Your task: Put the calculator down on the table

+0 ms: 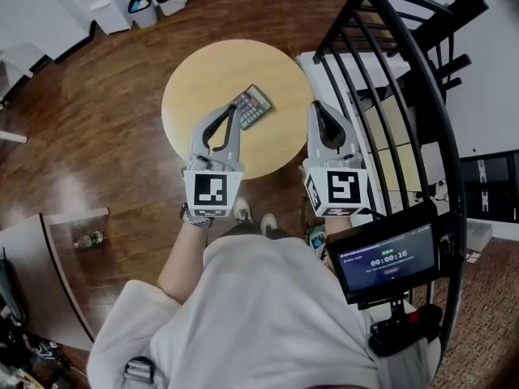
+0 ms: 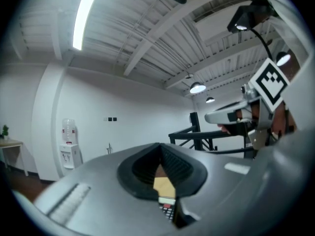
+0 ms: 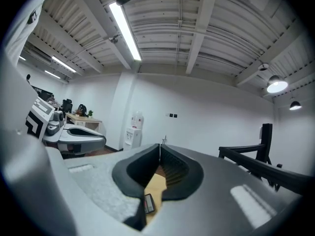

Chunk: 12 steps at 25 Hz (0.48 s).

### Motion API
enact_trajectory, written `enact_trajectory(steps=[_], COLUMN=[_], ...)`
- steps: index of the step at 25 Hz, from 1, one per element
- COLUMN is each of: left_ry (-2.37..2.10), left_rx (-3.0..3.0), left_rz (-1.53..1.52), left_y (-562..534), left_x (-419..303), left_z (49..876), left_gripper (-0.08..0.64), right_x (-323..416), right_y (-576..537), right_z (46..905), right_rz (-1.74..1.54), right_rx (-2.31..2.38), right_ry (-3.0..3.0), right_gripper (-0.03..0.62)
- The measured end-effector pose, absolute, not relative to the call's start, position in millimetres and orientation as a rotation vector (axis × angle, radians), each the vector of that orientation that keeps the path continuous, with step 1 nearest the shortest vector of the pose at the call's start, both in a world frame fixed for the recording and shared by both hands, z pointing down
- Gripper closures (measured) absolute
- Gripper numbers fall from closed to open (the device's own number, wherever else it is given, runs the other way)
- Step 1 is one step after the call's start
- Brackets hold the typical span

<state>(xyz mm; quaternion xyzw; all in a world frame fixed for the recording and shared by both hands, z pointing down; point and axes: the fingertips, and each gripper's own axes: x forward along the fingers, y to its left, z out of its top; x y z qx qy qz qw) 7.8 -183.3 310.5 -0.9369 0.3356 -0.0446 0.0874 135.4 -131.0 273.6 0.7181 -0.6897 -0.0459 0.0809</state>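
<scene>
- The grey left gripper (image 1: 233, 110) is over the near left part of the table. Its jaws are closed tip to tip, with nothing gripped.
- The round pale wooden table (image 1: 203, 79) stands on a dark wooden floor (image 1: 97, 136).
- The dark rectangular calculator (image 1: 251, 106) lies flat on the table near its middle, set askew, just right of the left gripper's tip.
- The grey right gripper (image 1: 316, 106) is at the table's right edge, jaws likewise pressed together and empty.
- A black metal railing (image 1: 405, 96) stands at the far right.
</scene>
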Motion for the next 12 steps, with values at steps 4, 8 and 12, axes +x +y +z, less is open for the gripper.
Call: enact_trajectory(steps=[4, 8, 12], left_ry=[1.028, 1.055, 1.056], left_rx=[-2.791, -2.796, -2.790], left_rz=[-0.130, -0.154, -0.152], left_y=[-181.8, -166.3, -135.5], left_x=[4.6, -8.3, -10.3], left_z=[305.7, 326.2, 345.6], left_gripper=[0.555, 0.555, 0.555], right_x=[135.1, 127.3, 125.4], right_y=[-137.5, -123.7, -85.8], right_z=[271.0, 286.0, 304.5], right_rz=[-0.155, -0.176, -0.178], right_rx=[2.124, 2.110, 2.108], right_ry=[-2.079, -2.083, -2.101], right_gripper=[0.586, 0.586, 0.586])
